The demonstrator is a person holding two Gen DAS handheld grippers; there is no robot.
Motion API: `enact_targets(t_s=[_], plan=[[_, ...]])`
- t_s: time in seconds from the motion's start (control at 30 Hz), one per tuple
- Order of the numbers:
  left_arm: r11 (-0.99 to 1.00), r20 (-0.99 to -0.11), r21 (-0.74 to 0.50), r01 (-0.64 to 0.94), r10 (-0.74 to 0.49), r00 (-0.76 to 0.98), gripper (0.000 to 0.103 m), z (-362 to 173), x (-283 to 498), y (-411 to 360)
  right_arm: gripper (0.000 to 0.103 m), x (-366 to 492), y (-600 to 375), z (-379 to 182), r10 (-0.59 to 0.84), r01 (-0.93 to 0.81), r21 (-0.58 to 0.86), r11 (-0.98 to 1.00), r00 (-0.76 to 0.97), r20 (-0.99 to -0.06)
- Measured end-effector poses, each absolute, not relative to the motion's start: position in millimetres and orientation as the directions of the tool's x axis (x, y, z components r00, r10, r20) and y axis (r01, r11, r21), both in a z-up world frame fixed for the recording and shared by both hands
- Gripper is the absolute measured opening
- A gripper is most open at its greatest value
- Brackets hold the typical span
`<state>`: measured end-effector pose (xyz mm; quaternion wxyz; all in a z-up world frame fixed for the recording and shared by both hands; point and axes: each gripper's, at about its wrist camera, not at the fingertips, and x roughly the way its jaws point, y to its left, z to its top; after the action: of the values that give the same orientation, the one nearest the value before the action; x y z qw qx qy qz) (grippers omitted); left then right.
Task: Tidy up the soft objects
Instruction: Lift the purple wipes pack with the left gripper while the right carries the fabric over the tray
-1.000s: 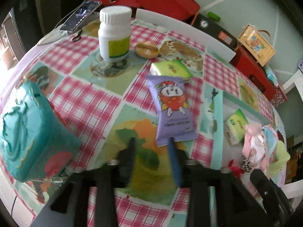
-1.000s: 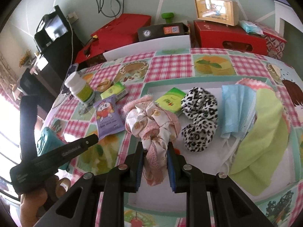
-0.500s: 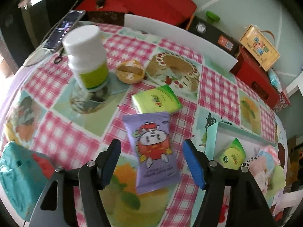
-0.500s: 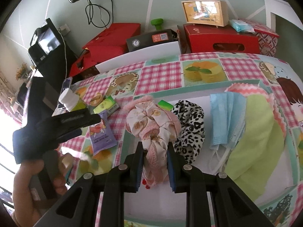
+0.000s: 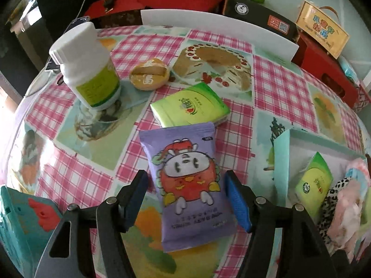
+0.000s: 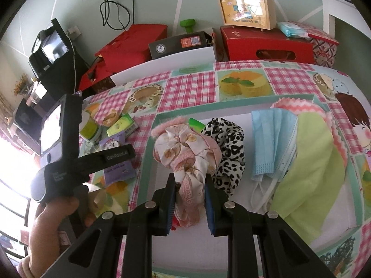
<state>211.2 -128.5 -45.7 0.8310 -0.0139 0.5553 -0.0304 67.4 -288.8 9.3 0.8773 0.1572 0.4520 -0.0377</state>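
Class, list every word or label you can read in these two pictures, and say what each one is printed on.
"GenRobot.AI": on the left claw, read in the right wrist view.
"儿童节快乐": on the yellow gift box.
Purple snack packet: print too blurred to read.
Green tissue pack: logo too small to read.

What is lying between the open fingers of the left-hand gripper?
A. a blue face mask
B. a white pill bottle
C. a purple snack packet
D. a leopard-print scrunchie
C: in the left wrist view the left gripper stands open around the purple snack packet, its pads not touching it.
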Motion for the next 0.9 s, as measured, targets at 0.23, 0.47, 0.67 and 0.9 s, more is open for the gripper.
enact_targets(t_s=[0.23, 0.47, 0.67, 0.9], plan=[[0.996, -0.919, -0.088, 0.029, -0.093, 0.384, 0.052, -44.0, 208.1, -120.3, 0.024, 68.2, -287.0, 7.5, 0.069, 0.208, 0.229, 0.951, 0.580, -0.812], [0.983, -0.900, -0.184, 0.010, -0.173, 0.401, 0.050, -24.1, 200.3, -111.2, 0.024, 65.7, -290.0, 11.3, 0.060, 0.217, 0.232, 0.948, 0.596, -0.801], [0.965, -0.828, -0.245, 0.099, -0.261, 0.496, 0.050, 20.0, 178.9, -112.3, 0.024, 57.5, -298.0, 22.4, 0.036, 0.239, 0.243, 0.940, 0.639, -0.768], [0.924, -0.781, -0.268, 0.272, -0.374, 0.500, 0.050, 45.6, 148.9, -143.0, 0.024, 47.4, -315.0, 31.4, -0.028, 0.302, 0.230, 0.925, 0.659, -0.752]])
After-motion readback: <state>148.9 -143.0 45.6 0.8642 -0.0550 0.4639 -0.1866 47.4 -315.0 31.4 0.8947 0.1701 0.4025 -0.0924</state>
